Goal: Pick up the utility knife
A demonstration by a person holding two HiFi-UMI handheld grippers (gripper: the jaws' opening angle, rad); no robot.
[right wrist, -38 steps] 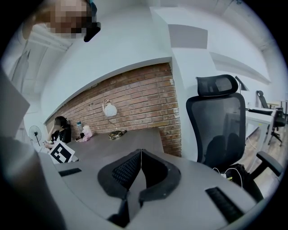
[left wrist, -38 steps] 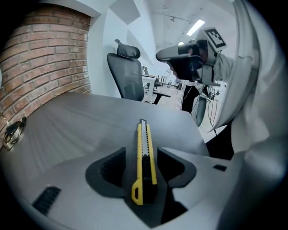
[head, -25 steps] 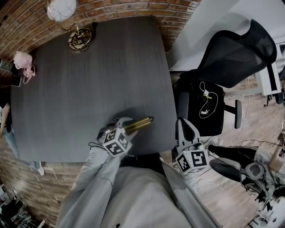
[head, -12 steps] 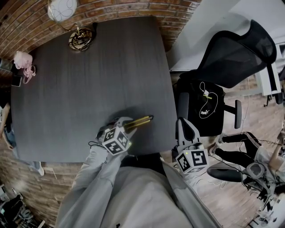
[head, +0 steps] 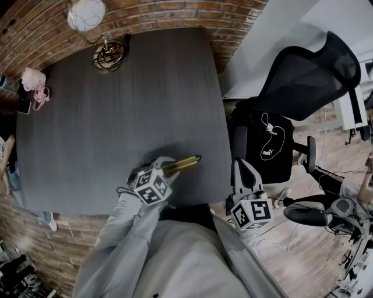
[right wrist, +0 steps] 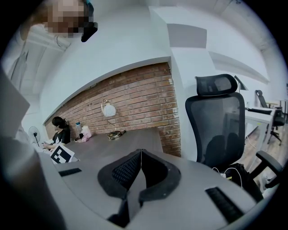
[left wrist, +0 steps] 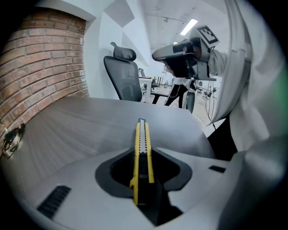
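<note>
Head view looks down on a dark worktop (head: 116,110) that stands against a brick wall (head: 175,11), with a round white lamp (head: 85,14) at its far edge. The left tool (head: 163,166) is at the near edge of the worktop. The yellow utility knife (head: 185,162) comes out from its front end and points to the right edge of the worktop. The right tool (head: 242,170) is held apart from it, beyond the right edge of the worktop and above the floor, near a black office chair (head: 303,75) and a black bag (head: 265,145). Left gripper view shows the knife standing on its narrow side between the two dark pads, which touch its yellow sides. The jaws have just been closing and now stand narrow, gripping the knife at its rear half. The front half with the blade end reaches out low over the worktop. I cannot tell whether the knife still rests on the surface. Right gripper view shows the pads of the right tool pressed together with nothing between them. Behind them are the worktop, the brick wall, the lamp and the office chair at the right side.
</note>
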